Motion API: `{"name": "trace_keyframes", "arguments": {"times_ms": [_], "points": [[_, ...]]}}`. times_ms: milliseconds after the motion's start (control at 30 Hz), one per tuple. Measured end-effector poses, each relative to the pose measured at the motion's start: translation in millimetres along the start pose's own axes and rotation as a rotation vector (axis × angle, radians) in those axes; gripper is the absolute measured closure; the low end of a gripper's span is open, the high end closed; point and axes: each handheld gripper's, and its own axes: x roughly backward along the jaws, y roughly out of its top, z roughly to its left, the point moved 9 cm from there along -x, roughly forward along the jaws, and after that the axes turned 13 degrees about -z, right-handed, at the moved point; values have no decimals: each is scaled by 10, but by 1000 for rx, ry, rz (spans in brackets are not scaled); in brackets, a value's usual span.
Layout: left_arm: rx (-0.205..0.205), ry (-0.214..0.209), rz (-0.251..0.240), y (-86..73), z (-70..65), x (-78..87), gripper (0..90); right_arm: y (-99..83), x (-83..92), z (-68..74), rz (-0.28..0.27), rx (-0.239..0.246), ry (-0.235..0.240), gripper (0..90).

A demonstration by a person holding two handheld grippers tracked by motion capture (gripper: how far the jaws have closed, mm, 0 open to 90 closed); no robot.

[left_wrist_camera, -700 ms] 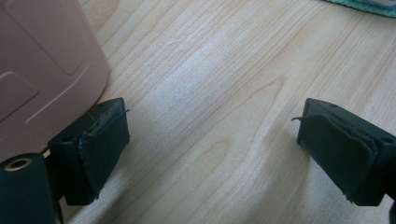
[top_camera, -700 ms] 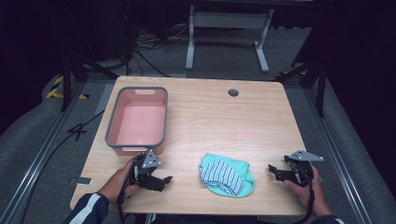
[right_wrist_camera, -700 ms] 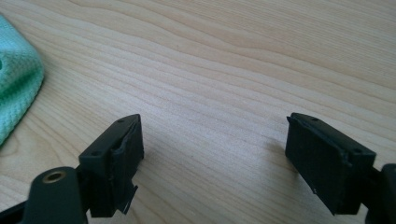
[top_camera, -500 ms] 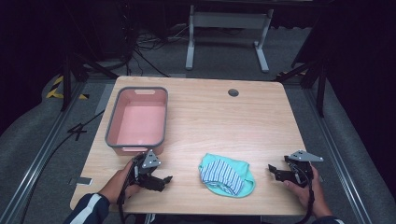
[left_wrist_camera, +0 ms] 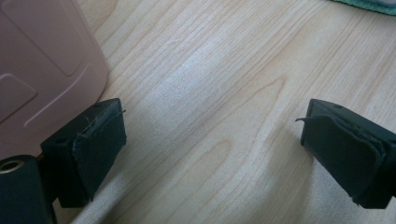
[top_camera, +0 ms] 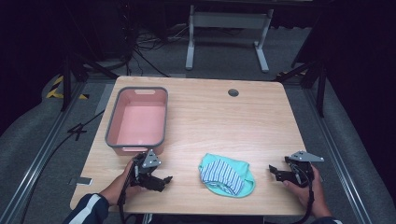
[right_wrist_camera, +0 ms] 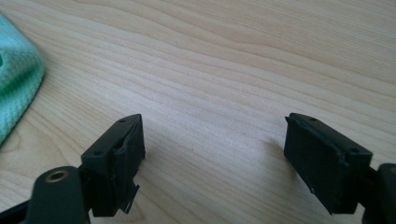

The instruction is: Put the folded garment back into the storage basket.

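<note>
The left gripper [top_camera: 163,179] and the right gripper [top_camera: 275,171] flank the folded cloth [top_camera: 227,174], each well apart from it, jaws spread wide over bare table [top_camera: 224,121], holding nothing.

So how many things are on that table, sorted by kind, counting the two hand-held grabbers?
Pink basin: 1
Bundle of cloth, green with a striped piece: 1
Hand-held grippers, both open and empty: 2, the left gripper and the right gripper
Total: 4
</note>
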Motion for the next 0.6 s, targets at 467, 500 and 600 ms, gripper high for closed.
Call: {"name": "trace_keyframes", "arguments": {"times_ms": [467,500,600], "points": [[-66,-121,32,267,-109,-122,244,154,125,342,-21,25,87,327],[-67,-123,30,302,-114,-140,250,158,124,389,-18,30,106,334],[-80,-121,23,373,-119,-189,266,153,111,546,5,65,150,360]]}}
